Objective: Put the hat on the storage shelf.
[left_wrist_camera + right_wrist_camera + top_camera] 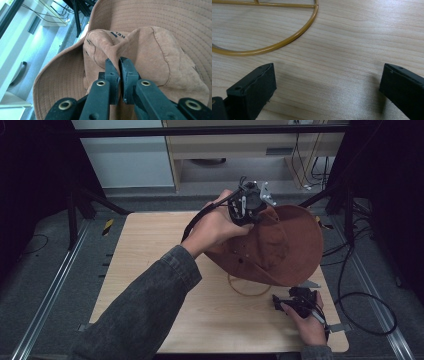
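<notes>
The left gripper [248,205] sits at the far side of the table [150,270], above the crown of a brown hat [290,245]. In the left gripper view its jaws stand almost together with a fold of the hat's crown [140,50] pinched between the pads, so it has the hat in a narrow grip. The hat hangs tilted over the right half of the table, its wide brim spreading toward the right edge. The person's hand and the gripper body cover the spot where jaws meet fabric in the high view, and the grip itself can only be read from the gripper's own camera. Dark print on the crown [117,35] is partly folded under and cannot be read.

A gold wire ring [248,290] lies on the table below the hat; the brim hides its far part, and whether hat and ring touch cannot be told. In the right gripper view the ring [287,41] is cut off by the frame's top and left edges.

The right gripper [295,302] rests low at the near right of the table, just beside the ring. Its jaws stand wide apart over bare wood, holding nothing.
</notes>
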A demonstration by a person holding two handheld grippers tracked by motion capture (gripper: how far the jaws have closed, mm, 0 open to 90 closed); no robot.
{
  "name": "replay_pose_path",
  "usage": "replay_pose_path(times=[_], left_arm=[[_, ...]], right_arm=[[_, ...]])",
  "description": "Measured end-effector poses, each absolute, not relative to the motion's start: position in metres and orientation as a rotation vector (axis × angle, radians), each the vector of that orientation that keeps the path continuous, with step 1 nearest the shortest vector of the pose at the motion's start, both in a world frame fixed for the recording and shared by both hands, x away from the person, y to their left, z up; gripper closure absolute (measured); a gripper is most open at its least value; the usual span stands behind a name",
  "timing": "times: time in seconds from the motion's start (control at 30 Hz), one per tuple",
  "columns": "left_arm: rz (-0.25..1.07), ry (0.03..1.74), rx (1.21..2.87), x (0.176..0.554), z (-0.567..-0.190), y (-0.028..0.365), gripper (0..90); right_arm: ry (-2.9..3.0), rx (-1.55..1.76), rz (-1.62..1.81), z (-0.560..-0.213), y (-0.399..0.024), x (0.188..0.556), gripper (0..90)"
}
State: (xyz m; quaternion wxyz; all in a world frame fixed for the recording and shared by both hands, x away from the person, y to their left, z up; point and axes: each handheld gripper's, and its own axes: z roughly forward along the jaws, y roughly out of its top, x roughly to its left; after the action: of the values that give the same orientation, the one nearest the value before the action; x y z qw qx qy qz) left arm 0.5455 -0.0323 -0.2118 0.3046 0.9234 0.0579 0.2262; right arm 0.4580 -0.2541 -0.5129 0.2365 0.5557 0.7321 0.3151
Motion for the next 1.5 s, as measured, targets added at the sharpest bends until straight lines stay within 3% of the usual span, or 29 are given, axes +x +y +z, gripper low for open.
replay_pose_path(times=[0.5,0.6,0.7,0.83,1.07,1.5], left_arm=[[0.607,0.169,2.443,0.549,-0.212,-0.034,80.1],[0.622,0.171,2.425,0.549,-0.213,-0.034,76.2],[0.651,0.176,2.391,0.549,-0.214,-0.033,62.6],[0.650,0.205,2.369,0.548,-0.217,-0.031,52.3],[0.654,0.214,2.352,0.547,-0.218,-0.028,43.4],[0.655,0.193,2.337,0.539,-0.215,-0.022,40.4]], right_arm=[[2.007,1.524,0.864,-0.513,-0.254,0.458,0.7],[2.008,1.523,0.863,-0.513,-0.254,0.458,0.7],[2.008,1.524,0.864,-0.513,-0.254,0.458,0.7],[2.008,1.523,0.863,-0.513,-0.254,0.458,0.7],[2.008,1.523,0.863,-0.513,-0.254,0.458,0.7],[2.007,1.524,0.864,-0.513,-0.254,0.458,0.7]])
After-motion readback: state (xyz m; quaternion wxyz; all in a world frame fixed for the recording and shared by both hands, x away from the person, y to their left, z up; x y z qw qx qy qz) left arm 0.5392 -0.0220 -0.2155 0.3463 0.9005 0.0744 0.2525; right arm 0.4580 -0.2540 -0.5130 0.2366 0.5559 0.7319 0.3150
